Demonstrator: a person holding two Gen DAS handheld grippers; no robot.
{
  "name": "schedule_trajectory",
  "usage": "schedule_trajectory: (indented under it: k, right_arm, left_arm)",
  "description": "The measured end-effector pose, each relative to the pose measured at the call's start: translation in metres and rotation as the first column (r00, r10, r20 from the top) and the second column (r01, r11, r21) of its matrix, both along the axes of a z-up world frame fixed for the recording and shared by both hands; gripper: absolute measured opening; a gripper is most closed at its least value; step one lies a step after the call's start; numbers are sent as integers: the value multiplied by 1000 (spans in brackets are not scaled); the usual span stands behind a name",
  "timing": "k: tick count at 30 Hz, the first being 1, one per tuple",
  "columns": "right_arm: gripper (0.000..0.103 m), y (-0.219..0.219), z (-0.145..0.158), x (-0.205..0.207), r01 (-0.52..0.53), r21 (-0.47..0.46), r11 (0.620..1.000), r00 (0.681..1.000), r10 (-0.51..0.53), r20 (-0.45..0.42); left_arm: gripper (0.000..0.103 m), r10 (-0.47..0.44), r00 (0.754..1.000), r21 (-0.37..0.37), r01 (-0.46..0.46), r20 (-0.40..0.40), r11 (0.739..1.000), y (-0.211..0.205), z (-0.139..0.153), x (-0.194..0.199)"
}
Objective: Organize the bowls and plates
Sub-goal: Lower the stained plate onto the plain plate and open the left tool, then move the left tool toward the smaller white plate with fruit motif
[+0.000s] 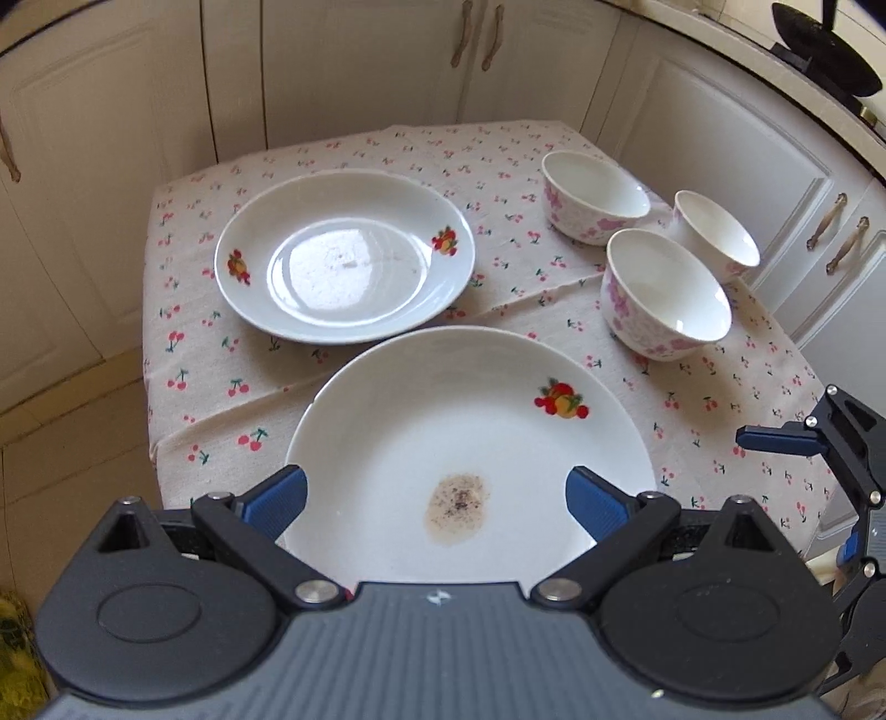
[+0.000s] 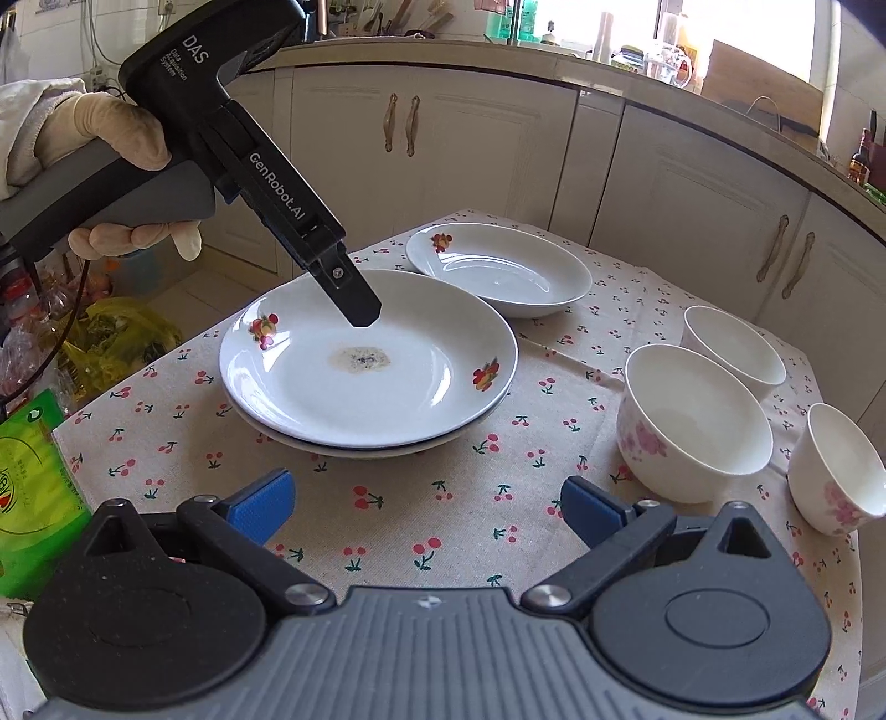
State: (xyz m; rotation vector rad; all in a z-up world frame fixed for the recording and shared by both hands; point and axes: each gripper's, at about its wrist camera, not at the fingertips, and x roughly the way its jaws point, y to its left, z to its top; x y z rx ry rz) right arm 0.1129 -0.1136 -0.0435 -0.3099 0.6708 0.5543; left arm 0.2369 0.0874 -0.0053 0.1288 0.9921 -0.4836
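A white plate with a brown stain [image 1: 470,421] [image 2: 371,376] rests on a second plate [image 2: 387,450] at the near-left of the cherry-print tablecloth [image 2: 166,443]. My left gripper [image 1: 437,495] [image 2: 360,310] hovers open just over the stained plate, its fingers spread apart with nothing between them. Another fruit-print plate [image 1: 343,255] [image 2: 498,268] lies alone farther back. Three white bowls with pink flowers [image 2: 695,423] [image 2: 733,351] [image 2: 836,471] stand apart on the right. My right gripper [image 2: 429,498] is open above bare cloth, in front of the plate stack.
A gloved hand [image 2: 111,133] holds the left gripper. Cream cabinets [image 2: 470,138] ring the small table. A yellow bag [image 2: 122,332] and a green packet [image 2: 33,471] lie off the table's left side. A black wok [image 1: 825,50] sits on the counter.
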Motion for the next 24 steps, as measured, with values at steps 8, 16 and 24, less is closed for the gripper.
schedule_trajectory:
  k: [8,16,24]
  right_arm:
    - [103,-13,11,-1,31,33,999,999,-32,36]
    - [103,-23,17,8,32,39,999,998,-34,60]
    - [103,-24,25,39,2,-22,1000,996,0,90]
  left_arm:
    - [100,-62,986,40,57,152,998,-6,13,-19]
    - [101,-36,991,74,26,130,997,3,2,-10]
    - [101,23,987,13,-25,159,1000,19,5,25]
